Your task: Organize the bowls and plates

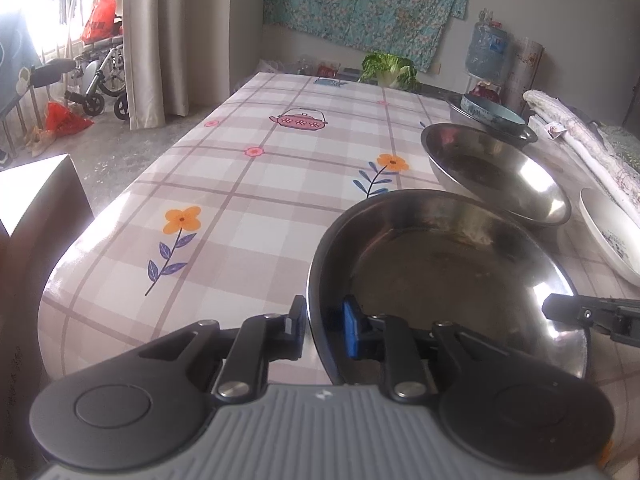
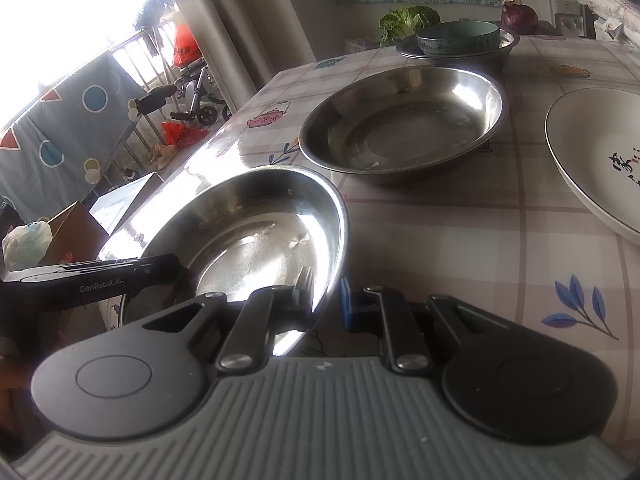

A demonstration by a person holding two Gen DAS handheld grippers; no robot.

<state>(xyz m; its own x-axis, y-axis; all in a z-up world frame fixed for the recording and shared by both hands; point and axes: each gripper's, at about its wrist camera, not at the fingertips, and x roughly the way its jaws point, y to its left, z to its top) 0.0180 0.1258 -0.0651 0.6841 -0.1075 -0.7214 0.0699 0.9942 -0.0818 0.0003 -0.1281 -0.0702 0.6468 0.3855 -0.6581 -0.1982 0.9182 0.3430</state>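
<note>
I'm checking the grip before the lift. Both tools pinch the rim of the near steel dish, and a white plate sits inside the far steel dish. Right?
Not quite. Both tools, left and right, do pinch the near steel dish, but the right wrist view shows the far steel dish empty; the white plate lies beside it.

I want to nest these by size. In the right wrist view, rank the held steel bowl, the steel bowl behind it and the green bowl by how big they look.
1-2. held steel bowl and second steel bowl: alike; nearness makes it unsure.
3. green bowl, clearly smallest.
</note>
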